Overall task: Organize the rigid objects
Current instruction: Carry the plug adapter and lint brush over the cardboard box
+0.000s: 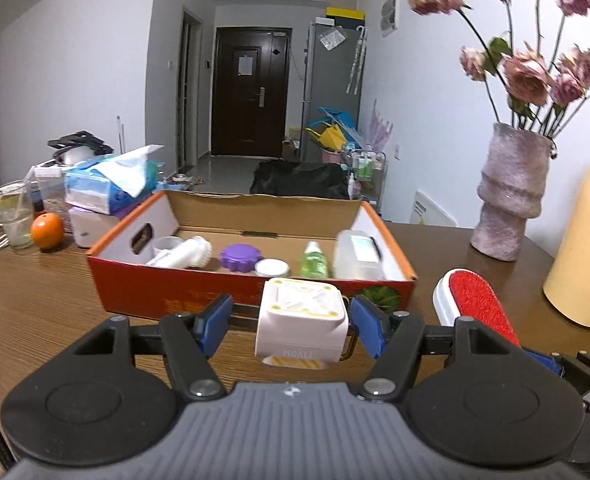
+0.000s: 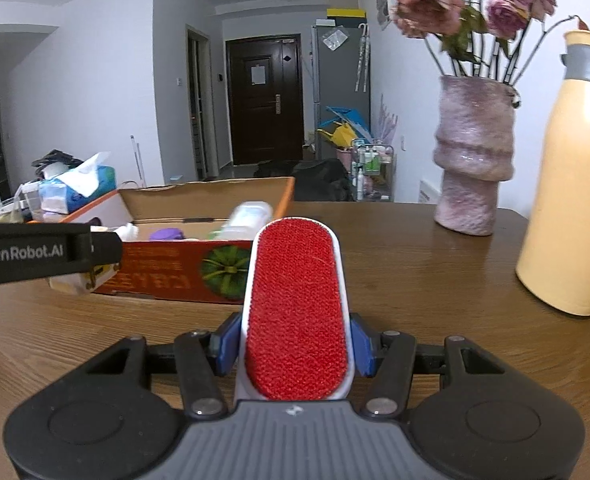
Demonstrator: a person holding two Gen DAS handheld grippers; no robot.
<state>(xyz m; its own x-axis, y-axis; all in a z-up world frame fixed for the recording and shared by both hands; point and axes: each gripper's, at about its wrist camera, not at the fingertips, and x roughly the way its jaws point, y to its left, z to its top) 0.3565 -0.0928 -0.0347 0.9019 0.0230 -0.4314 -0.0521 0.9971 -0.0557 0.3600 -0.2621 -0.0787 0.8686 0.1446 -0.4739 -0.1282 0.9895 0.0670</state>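
While my left gripper (image 1: 291, 326) is holding the white cube (image 1: 301, 324), my right gripper (image 2: 295, 350) is clamping the red lint brush (image 2: 297, 312), cardboard box (image 1: 251, 296) at 12 o'clock.

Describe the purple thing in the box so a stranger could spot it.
Find the orange cardboard box on the wooden table. Inside, between the white brush and a small white lid, sits the purple lid: round, scalloped-edged, the only purple item there.

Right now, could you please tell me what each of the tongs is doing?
Left tongs: closed on the white cube-shaped container, short of the cardboard box.
Right tongs: closed on the red lint brush.
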